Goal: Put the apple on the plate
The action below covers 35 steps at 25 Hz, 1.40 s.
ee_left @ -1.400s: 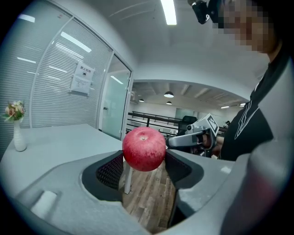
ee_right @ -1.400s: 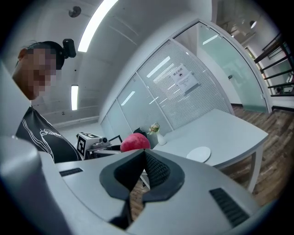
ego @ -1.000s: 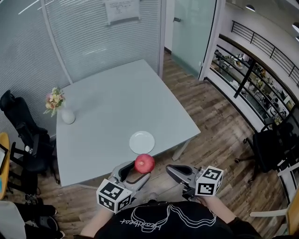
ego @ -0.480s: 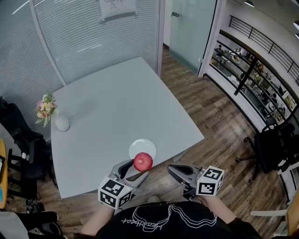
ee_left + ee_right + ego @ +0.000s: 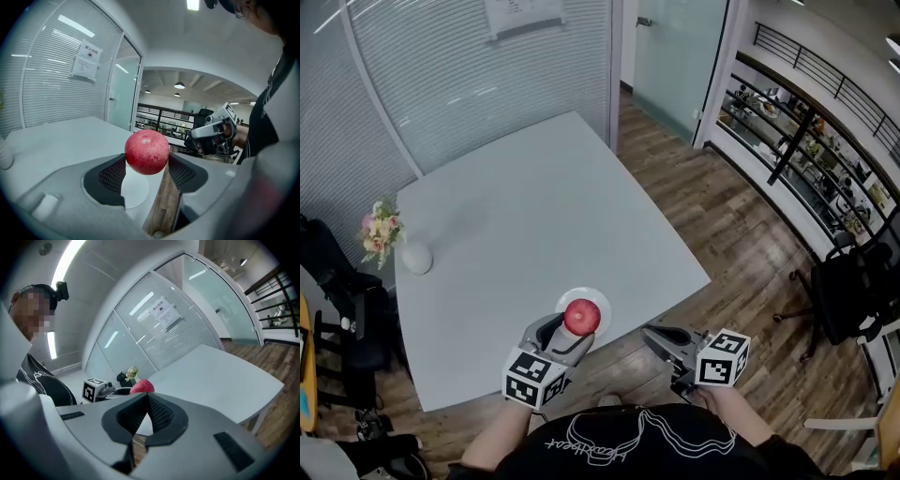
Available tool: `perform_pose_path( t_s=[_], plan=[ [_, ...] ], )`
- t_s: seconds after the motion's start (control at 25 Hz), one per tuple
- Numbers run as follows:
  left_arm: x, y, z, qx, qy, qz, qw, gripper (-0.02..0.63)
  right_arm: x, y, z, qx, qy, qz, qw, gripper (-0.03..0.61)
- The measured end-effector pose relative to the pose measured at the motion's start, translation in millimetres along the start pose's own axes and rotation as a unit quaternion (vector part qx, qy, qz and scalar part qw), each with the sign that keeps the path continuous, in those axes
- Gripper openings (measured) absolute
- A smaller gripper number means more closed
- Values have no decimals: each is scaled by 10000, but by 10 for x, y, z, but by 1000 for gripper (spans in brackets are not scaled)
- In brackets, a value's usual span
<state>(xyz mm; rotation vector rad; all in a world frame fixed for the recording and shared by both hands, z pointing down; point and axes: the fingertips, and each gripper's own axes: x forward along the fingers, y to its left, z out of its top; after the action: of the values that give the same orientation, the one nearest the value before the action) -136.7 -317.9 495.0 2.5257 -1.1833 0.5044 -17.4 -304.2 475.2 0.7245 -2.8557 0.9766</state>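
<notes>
A red apple (image 5: 582, 316) is held between the jaws of my left gripper (image 5: 570, 328), which is shut on it. In the head view the apple hangs over the near part of a small white plate (image 5: 593, 298) close to the table's front edge. In the left gripper view the apple (image 5: 146, 151) sits between the two dark pads, and the plate (image 5: 134, 188) shows below it. My right gripper (image 5: 656, 335) is off the table's front edge to the right, its jaws shut on nothing. In the right gripper view the gripper (image 5: 147, 395) points toward the apple (image 5: 142, 386).
The pale grey table (image 5: 534, 206) carries a white vase of flowers (image 5: 414, 257) at its far left. Black chairs stand at the left (image 5: 337, 281) and right (image 5: 853, 291). Wooden floor lies below the table's front edge. Glass walls lie behind.
My left gripper has carried the apple forward from off the table's edge to above the plate. The right gripper has stayed about where it was.
</notes>
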Motion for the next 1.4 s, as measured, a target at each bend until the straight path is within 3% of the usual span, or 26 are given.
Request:
perform_pose_path(
  t_s=[0.36,0.92,1.4],
  plan=[
    [353,329,-220,-202,177,311,9992,291,-37,-229,84,210,-120,-142,9996,9],
    [808,591,-853,-98,771,403,9962,291,-20,-417,-7,455,-139,-284,9985,9],
    [1012,622,-1143,230,1202,465,9914,291,-139,-488,-59,624,-118,-389,9972,9]
  ],
)
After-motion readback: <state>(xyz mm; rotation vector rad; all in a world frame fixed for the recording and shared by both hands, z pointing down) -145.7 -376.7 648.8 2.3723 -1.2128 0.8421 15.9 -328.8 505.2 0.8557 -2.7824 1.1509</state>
